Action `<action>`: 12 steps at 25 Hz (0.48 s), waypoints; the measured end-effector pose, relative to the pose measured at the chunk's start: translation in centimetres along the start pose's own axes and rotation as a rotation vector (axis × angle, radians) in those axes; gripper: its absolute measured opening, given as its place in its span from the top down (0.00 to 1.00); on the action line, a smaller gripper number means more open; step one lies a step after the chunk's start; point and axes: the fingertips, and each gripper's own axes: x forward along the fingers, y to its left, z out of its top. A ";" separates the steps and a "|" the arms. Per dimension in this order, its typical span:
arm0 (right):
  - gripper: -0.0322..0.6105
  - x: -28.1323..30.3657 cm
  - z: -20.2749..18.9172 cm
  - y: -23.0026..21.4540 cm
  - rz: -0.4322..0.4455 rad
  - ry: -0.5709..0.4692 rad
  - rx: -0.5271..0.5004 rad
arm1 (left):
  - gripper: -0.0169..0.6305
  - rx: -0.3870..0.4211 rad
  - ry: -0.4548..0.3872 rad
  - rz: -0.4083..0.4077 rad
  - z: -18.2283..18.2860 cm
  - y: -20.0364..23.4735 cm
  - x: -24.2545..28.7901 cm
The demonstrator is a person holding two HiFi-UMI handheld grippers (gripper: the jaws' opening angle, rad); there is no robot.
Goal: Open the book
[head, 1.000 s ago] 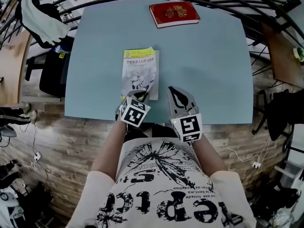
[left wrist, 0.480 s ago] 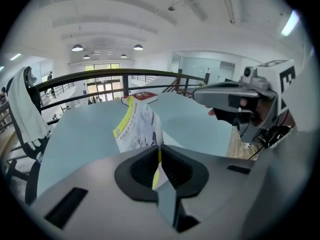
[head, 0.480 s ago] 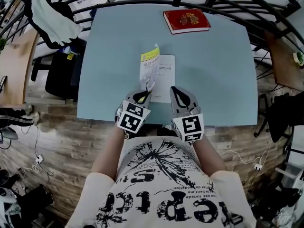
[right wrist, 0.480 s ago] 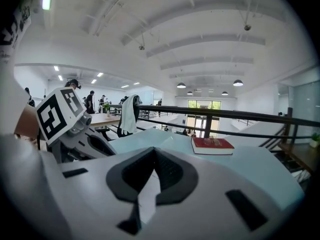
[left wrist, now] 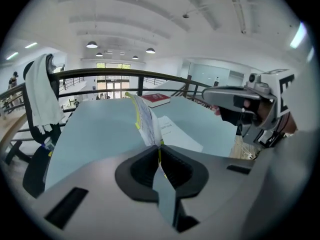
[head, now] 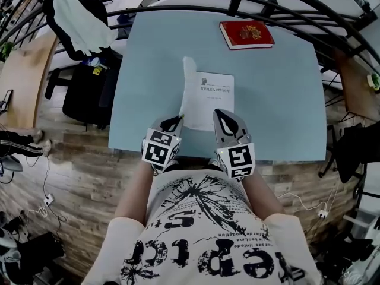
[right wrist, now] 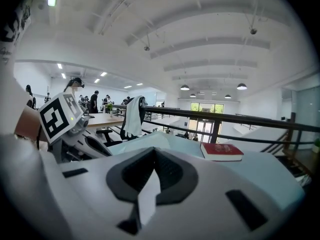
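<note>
The book [head: 212,100] lies on the blue table [head: 279,100], close to the near edge and about midway across. Its yellow-edged cover [left wrist: 144,119] stands roughly upright on the spine side, and the white title page [head: 215,91] is bare beneath it.

The left gripper [left wrist: 159,151] has the cover's near corner. Its jaws have just been tightening and are now pressed almost together on the thin board. The right gripper [head: 223,115] hangs just beside it over the page's near right corner, jaws closed with nothing between them. Whether it touches the paper I cannot tell from above.

Farther back, near the table's far edge, a red book [head: 247,34] lies flat, well apart from all this.

I judge the opening about half done. The cover is lifted and the first page is exposed. What seems left is to swing the cover over to the left, lay it on the table and let go. The right gripper is well placed to hold the pages down if they lift.
</note>
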 end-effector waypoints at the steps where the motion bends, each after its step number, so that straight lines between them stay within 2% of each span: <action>1: 0.93 0.2 0.1 0.4 0.001 0.002 -0.002 | 0.93 -0.022 0.000 0.005 -0.4 0.6 -0.2; 12: 0.93 0.8 -0.5 2.1 -0.012 0.018 0.004 | 0.91 -0.172 0.054 0.078 -4.9 6.2 0.0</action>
